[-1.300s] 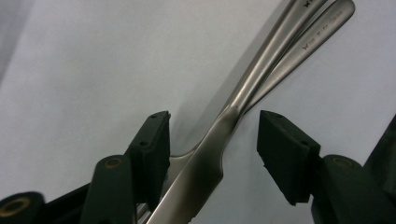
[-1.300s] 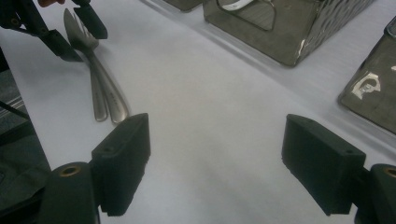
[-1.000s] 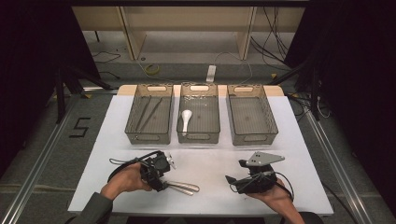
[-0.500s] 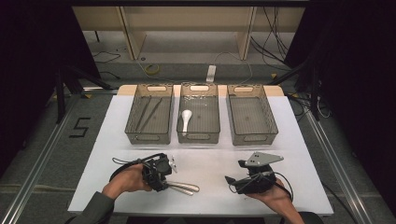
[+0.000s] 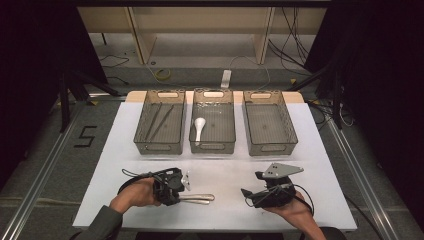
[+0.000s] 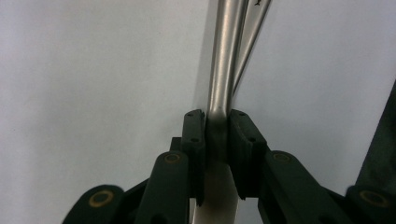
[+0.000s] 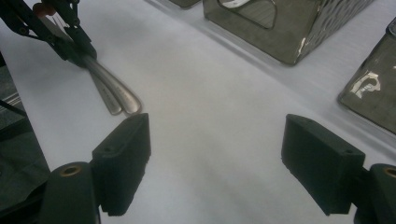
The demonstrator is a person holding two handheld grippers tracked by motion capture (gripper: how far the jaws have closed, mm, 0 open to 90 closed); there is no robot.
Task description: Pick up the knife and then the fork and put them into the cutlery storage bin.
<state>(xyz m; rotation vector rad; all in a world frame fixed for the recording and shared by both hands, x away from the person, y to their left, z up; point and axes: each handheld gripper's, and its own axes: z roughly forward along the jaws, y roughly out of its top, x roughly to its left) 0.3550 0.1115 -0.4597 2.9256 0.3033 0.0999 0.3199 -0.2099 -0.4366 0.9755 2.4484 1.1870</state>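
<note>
1. I see a grey carpeted floor (image 5: 60, 150) with a black "5" mark (image 5: 86, 136).
2. Behind my white table (image 5: 310, 150) stands a pale wooden desk frame (image 5: 200, 20).
3. Loose cables (image 5: 295, 45) trail past a white power strip (image 5: 226, 78); the sides are dark.

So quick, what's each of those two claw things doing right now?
Left gripper: jaws have just been closing, now shut on a metal utensil handle lying on the table.
Right gripper: open, holding nothing.

White table (image 5: 115, 150), three bins (image 5: 213, 127), cutlery (image 5: 197, 198)
</note>
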